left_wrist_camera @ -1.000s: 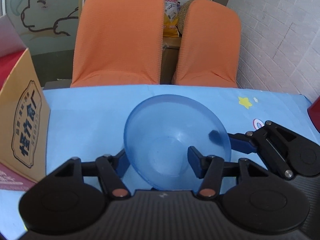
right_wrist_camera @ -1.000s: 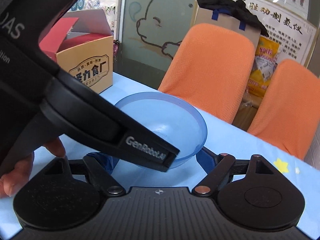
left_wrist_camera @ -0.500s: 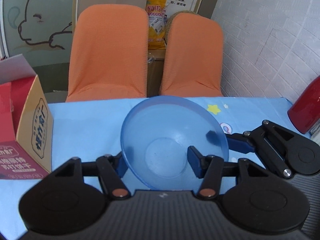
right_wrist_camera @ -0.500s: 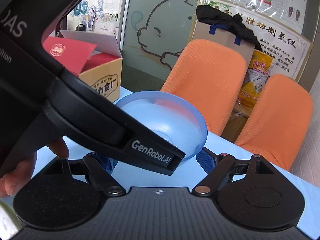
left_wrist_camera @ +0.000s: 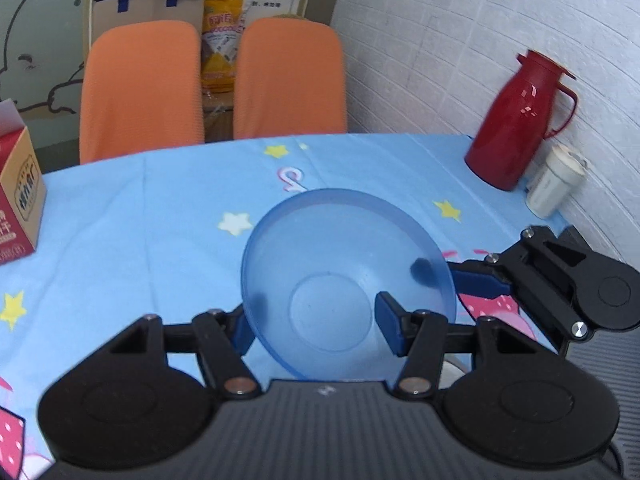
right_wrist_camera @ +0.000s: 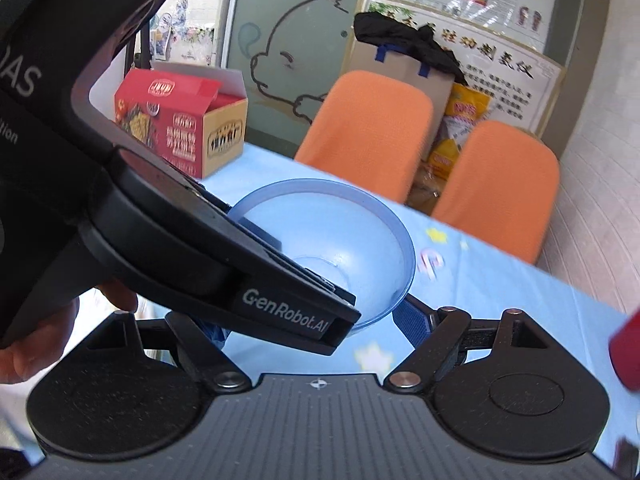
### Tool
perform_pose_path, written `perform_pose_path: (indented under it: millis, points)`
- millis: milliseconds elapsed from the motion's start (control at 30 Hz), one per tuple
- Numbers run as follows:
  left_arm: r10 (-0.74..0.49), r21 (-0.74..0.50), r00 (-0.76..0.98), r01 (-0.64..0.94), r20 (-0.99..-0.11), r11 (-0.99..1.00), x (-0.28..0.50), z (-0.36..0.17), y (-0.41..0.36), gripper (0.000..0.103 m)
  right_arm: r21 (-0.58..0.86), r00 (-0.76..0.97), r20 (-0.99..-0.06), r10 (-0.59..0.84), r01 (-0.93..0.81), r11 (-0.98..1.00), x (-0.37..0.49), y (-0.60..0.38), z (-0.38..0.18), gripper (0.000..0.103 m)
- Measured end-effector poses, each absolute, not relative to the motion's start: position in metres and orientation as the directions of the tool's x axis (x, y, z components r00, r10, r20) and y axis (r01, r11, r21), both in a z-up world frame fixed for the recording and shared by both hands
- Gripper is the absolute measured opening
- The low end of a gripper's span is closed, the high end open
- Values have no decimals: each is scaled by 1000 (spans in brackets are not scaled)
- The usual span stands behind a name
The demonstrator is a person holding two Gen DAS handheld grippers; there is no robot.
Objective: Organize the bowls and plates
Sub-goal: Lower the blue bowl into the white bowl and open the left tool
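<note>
A translucent blue bowl (left_wrist_camera: 348, 276) is held up above the blue star-print tablecloth (left_wrist_camera: 160, 216). My left gripper (left_wrist_camera: 316, 322) is shut on the bowl's near rim, one finger inside the bowl and one outside. My right gripper (left_wrist_camera: 460, 280) grips the bowl's right rim, with one pad showing dark through the wall. In the right wrist view the bowl (right_wrist_camera: 332, 240) sits between my right gripper's (right_wrist_camera: 312, 320) fingers, and the left gripper's black body (right_wrist_camera: 200, 256) hides much of the bowl.
A red thermos jug (left_wrist_camera: 516, 120) and a white cup (left_wrist_camera: 554, 186) stand at the table's far right by the brick wall. A red and tan carton (left_wrist_camera: 18, 196) stands at the left. Two orange chairs (left_wrist_camera: 212, 80) stand behind the table.
Both grippers have lifted the bowl higher and swung it to the right. The thermos and cup have come into view, and the carton has slid toward the left edge.
</note>
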State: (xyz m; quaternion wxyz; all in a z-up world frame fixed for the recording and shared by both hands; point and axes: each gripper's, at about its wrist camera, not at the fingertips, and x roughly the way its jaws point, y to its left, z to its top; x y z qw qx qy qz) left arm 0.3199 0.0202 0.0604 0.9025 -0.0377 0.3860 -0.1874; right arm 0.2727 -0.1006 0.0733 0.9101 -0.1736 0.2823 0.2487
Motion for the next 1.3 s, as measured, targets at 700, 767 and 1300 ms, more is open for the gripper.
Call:
perform_pose_path:
  millis: [700,767,1300]
  points:
    - [-394,-248,537,325,-746,913,269,9,-23,68,-31,673,-647,358,-492,870,213,-165,21,71]
    - [-411,-264,541,330,-734,906,265,14,-17,74,9,668,-643,374,-482,876,203,-175,20,71]
    - [-444,-312,583,317,-680,895,227,22,29,82,193,795,-515,320,-257,947,116,-203,19,73]
